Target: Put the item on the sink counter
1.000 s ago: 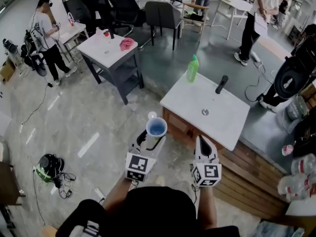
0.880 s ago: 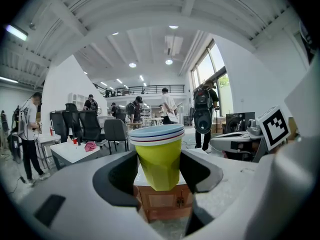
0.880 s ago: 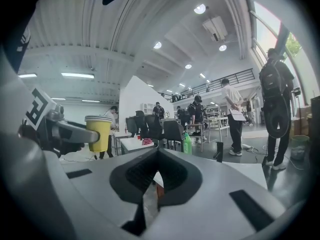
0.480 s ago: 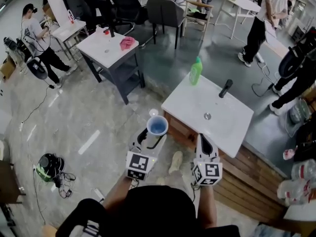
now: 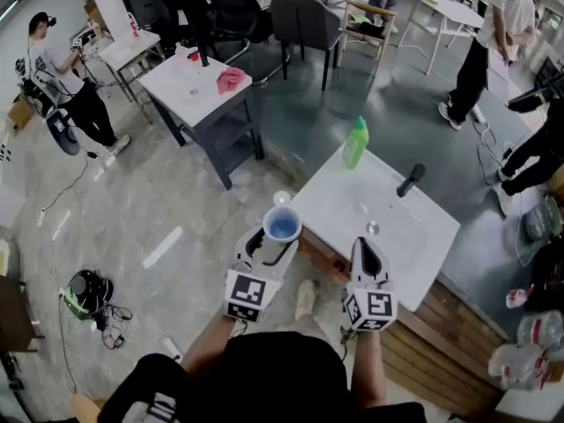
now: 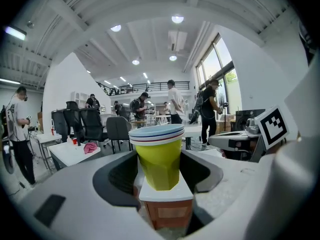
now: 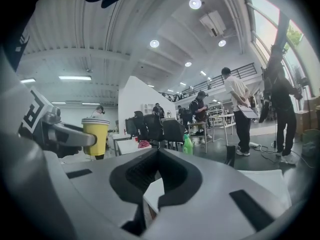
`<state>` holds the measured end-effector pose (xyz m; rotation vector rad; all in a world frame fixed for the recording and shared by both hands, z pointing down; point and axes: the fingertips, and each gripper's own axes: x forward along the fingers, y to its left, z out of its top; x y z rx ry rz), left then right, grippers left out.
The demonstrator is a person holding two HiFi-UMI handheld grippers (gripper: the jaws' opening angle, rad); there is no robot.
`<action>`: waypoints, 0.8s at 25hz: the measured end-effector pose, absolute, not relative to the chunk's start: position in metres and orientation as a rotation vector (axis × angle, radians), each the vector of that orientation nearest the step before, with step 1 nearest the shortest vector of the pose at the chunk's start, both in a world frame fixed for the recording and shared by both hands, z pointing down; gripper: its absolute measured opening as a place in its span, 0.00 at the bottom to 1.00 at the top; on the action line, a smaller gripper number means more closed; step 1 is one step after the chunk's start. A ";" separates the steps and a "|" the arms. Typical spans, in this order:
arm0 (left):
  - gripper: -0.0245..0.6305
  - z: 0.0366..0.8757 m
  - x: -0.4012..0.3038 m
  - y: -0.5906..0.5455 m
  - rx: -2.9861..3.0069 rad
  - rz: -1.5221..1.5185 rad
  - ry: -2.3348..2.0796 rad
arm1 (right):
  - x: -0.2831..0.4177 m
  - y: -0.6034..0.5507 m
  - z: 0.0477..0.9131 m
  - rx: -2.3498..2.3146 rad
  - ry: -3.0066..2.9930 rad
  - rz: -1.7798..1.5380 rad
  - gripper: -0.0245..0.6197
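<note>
Upright yellow cup [image 6: 158, 159] in left gripper [image 5: 275, 241]

Cup stack [image 5: 281, 226] sat in left claw [image 5: 269, 243], left of sink bench [image 5: 421, 247]. Bottle [image 5: 355, 144] stood on bench's far corner, faucet [image 5: 410, 181] right of it. Right claw [image 5: 367, 252] at bench's near edge.

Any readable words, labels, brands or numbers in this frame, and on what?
No words or numbers are readable.
Marker cube on left gripper: square pattern, no letters.
Marker cube on right gripper: the same.
Green bottle: label too small to read.
Yellow cup: no print visible.
</note>
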<state>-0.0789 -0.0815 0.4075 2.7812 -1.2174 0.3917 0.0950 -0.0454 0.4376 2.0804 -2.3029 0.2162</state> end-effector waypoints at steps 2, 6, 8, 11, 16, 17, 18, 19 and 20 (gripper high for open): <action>0.43 0.408 -0.070 -0.096 2.771 0.394 -1.228 | 0.104 -0.062 0.437 2.073 -2.311 0.227 0.04; 0.43 0.412 -0.057 -0.121 2.758 0.395 -1.244 | 0.113 -0.088 0.442 2.043 -2.319 0.256 0.04; 0.44 0.416 -0.051 -0.132 2.749 0.399 -1.253 | 0.117 -0.100 0.447 2.027 -2.325 0.273 0.04; 0.43 0.419 -0.041 -0.148 2.740 0.397 -1.268 | 0.124 -0.116 0.450 2.008 -2.337 0.289 0.04; 0.43 0.425 -0.027 -0.172 2.730 0.404 -1.285 | 0.132 -0.139 0.461 1.980 -2.349 0.320 0.04; 0.43 0.425 -0.025 -0.176 2.728 0.405 -1.286 | 0.133 -0.144 0.461 1.976 -2.348 0.327 0.04; 0.43 0.426 -0.022 -0.180 2.728 0.405 -1.287 | 0.135 -0.148 0.461 1.972 -2.349 0.333 0.04; 0.43 0.427 -0.020 -0.184 2.727 0.405 -1.288 | 0.137 -0.151 0.463 1.967 -2.350 0.340 0.04; 0.43 0.429 -0.017 -0.187 2.726 0.404 -1.290 | 0.139 -0.154 0.465 1.961 -2.352 0.346 0.04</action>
